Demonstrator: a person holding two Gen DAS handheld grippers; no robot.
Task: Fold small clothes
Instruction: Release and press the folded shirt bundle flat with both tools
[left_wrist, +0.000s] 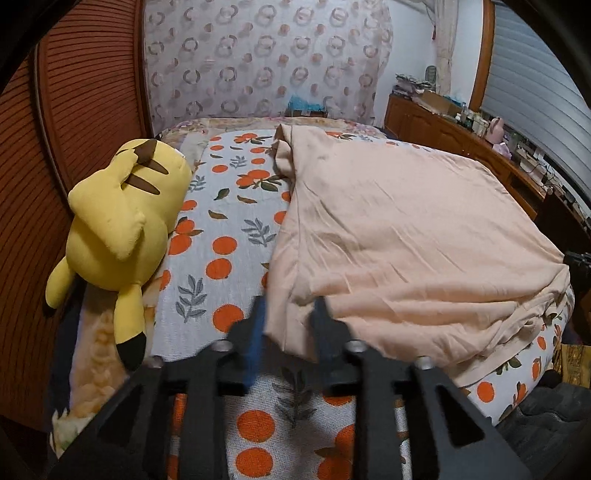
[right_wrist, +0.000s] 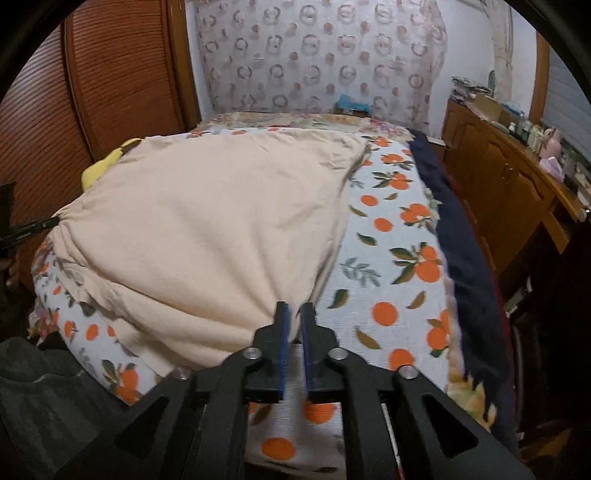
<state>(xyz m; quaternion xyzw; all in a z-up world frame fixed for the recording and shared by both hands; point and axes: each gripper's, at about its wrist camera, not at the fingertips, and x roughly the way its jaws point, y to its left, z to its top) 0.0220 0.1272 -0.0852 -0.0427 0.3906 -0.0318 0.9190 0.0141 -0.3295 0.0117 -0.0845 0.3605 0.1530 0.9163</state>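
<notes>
A peach garment (left_wrist: 399, 236) lies spread on the orange-print bedsheet (left_wrist: 221, 236), with folds bunched along its near edge. My left gripper (left_wrist: 290, 310) stands open at the garment's near left corner. That corner lies between the fingers and the pads do not press on it. In the right wrist view the same garment (right_wrist: 207, 229) covers the left of the bed. My right gripper (right_wrist: 294, 312) is at its near right corner, its blue pads a narrow gap apart with the cloth edge showing in the gap. The left gripper's tip (right_wrist: 33, 227) shows at the far left corner.
A yellow plush toy (left_wrist: 118, 221) lies at the bed's left edge beside a slatted wooden door (left_wrist: 85, 92). A dark blue blanket (right_wrist: 461, 240) runs along the bed's right side. A cluttered wooden sideboard (right_wrist: 498, 177) stands beyond it. A patterned cloth (left_wrist: 258, 62) hangs behind the bed.
</notes>
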